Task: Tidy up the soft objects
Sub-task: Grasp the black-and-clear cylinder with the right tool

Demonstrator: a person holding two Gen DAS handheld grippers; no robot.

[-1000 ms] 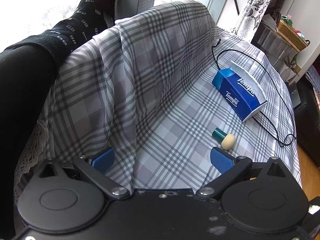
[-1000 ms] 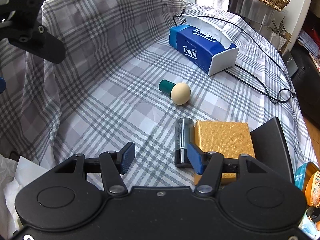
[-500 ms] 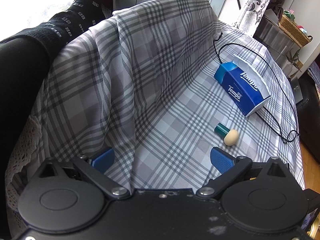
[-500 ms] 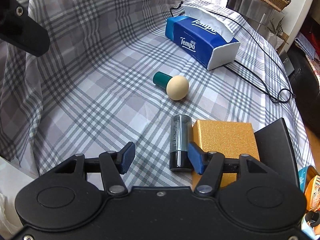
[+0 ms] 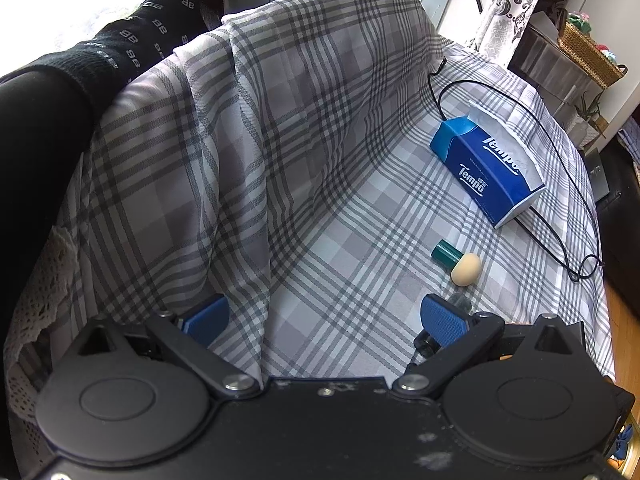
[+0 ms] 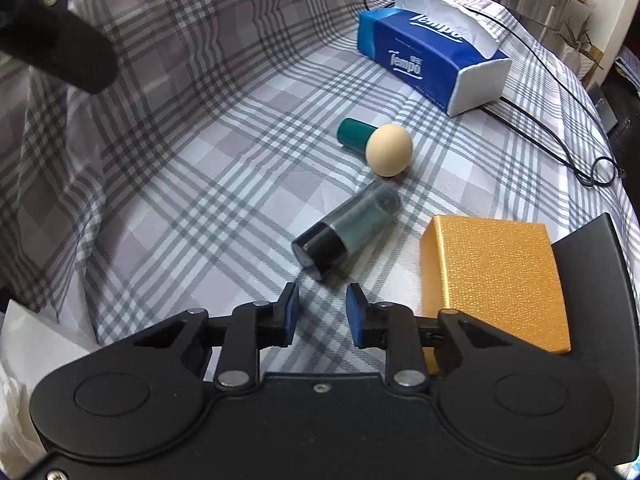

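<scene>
plaid cloth [image 6: 224, 184] | bottle [image 6: 348, 228] blurred, askew | right gripper [image 6: 322, 312] closed empty

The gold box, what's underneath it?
The gold box sits on the checked cloth. Whatever lies beneath that cloth is covered, so it cannot be seen.

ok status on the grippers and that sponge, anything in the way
Left gripper open over plaid cloth. Right gripper just closed, empty. Makeup sponge untouched ahead. Dark bottle lies between.
</scene>
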